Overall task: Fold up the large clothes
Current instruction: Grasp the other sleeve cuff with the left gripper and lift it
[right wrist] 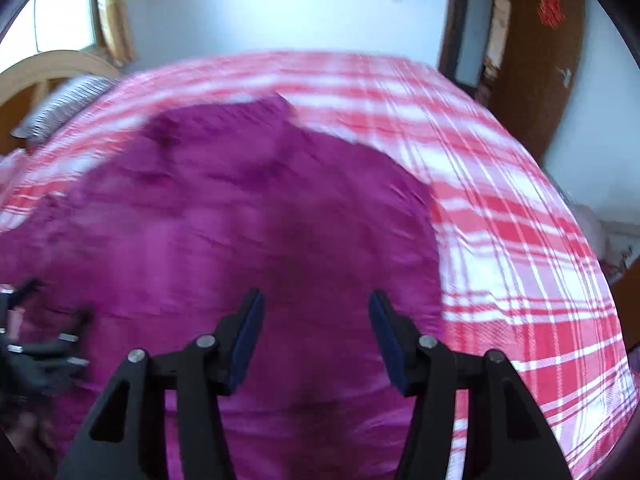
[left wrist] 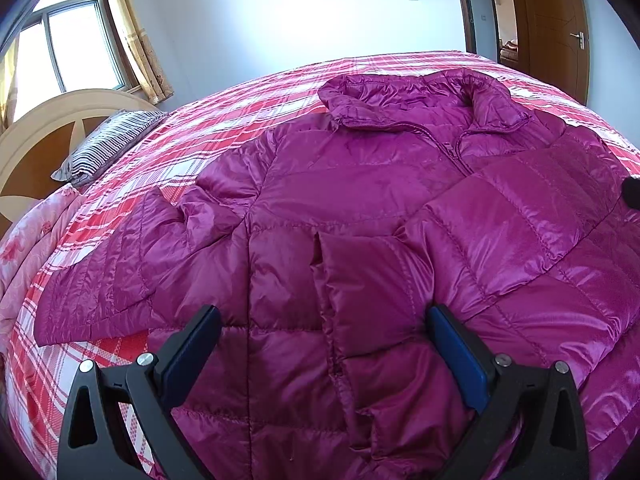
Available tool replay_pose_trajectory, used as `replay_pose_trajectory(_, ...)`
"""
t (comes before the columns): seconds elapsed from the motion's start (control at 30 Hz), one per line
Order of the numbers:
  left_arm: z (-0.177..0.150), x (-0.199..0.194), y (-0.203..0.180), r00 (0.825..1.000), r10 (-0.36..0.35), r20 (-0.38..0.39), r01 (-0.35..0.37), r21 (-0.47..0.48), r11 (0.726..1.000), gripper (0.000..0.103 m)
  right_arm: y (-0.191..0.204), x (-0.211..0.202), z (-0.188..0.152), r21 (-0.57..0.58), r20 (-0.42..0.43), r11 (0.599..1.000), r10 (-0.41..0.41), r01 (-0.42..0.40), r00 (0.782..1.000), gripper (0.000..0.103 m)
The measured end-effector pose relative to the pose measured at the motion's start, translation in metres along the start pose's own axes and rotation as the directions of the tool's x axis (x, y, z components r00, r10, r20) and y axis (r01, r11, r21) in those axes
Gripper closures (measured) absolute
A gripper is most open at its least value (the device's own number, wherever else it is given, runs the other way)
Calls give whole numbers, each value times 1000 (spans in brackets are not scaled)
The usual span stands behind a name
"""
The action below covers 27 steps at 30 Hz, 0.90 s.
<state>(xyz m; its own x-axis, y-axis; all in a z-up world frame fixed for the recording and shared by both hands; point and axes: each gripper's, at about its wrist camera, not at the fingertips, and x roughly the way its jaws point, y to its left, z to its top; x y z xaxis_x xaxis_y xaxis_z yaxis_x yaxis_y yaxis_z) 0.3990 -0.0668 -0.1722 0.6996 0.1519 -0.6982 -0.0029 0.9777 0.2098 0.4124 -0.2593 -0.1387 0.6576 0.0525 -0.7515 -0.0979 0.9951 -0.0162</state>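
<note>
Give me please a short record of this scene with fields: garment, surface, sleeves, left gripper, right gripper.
garment: magenta puffer jacket, front up, collar at far side
surface: bed with red plaid sheet; striped pillow near headboard
sleeves: one sleeve folded across the chest; other sleeve lying out on the sheet
left gripper: open, above the jacket hem, holding nothing
right gripper: open, nothing between its pads, picture blurred
</note>
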Motion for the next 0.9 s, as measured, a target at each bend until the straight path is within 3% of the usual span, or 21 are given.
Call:
replay_pose_trajectory(0.1, 0, 0, 1, 1000, -8, -2, 8, -8, 1000, 1, 31, 8, -5, -41, -23, 999, 34, -35, 999, 42)
replay_pose_trajectory(0.17, 0, 0, 3, 1000, -15, -3, 15, -16, 1000, 1, 40, 20, -11, -57, -28, 998, 8, -10, 1000, 42)
replay_pose_trajectory(0.27, 0, 0, 4, 1000, -19, -2, 19, -21, 1000, 1, 37, 40, -24, 0, -59, 999, 34, -34, 998, 42)
replay_pose_trajectory(0.43, 0, -2, 6, 999, -32, 0, 32, -26, 999, 1, 37, 48, -35, -9, -34, 1000, 18, -18, 999, 41)
replay_pose_trajectory(0.6, -4, -24, 33, 993, -115, -12, 114, -72, 991, 1, 40, 48, -36, -20, -29, 1000, 7, -8, 1000, 40)
replay_pose_trajectory(0.7, -10, -48, 63, 997, -64, 39, 66, -69, 995, 1, 41, 47, -37, -28, -24, 1000, -2, 1, 1000, 40)
replay_pose_trajectory(0.8, -21, -64, 123, 995, 32, 91, -23, -90, 996, 1, 42, 45, -38, -38, -19, 999, -14, 14, 1000, 40)
replay_pose_trajectory(0.9, -35, -58, 189, 988, 141, 68, -131, -139, 982, 1, 43, 45, -38, -42, -15, 999, -19, 19, 1000, 39)
